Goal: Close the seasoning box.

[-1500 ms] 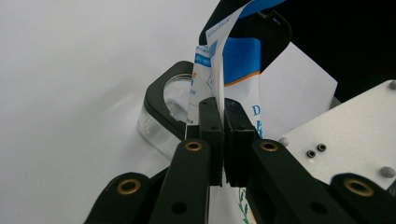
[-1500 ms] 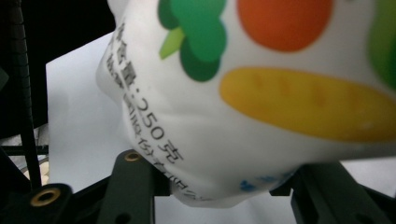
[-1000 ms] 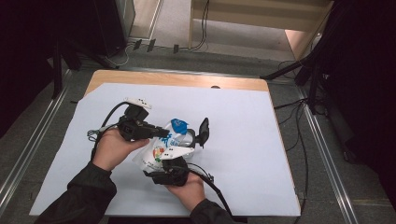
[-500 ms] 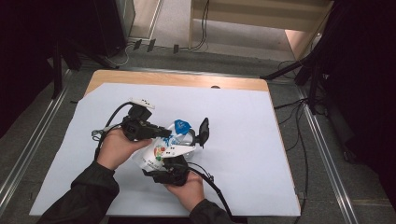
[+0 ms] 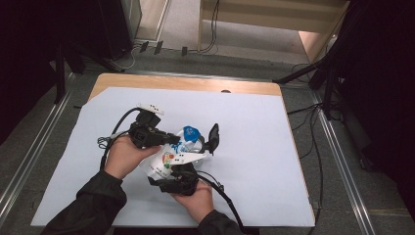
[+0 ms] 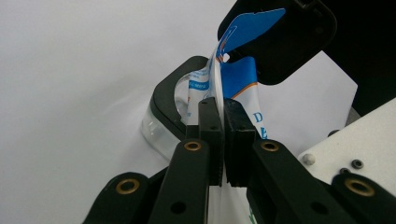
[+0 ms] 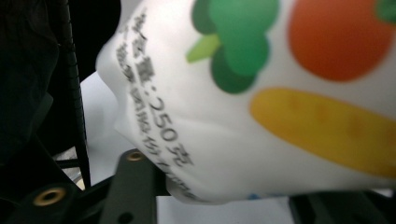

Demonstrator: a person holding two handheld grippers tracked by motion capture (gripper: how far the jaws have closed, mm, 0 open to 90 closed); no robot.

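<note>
A white plastic bag printed with coloured vegetables and a blue top is held just above the white-covered surface, a little toward seven o'clock of its middle. The left gripper comes in from the bag's nine o'clock, its jaws pressed together on the thin upper edge of the bag, pinching the film flat between them. The right gripper comes up from six o'clock, and its jaws straddle the bag's bulging lower body; the right gripper view has the bag's skin right against them, seemingly clasped. A black jaw tip stands at the bag's two o'clock. The person's left hand and right hand carry the grippers.
</note>
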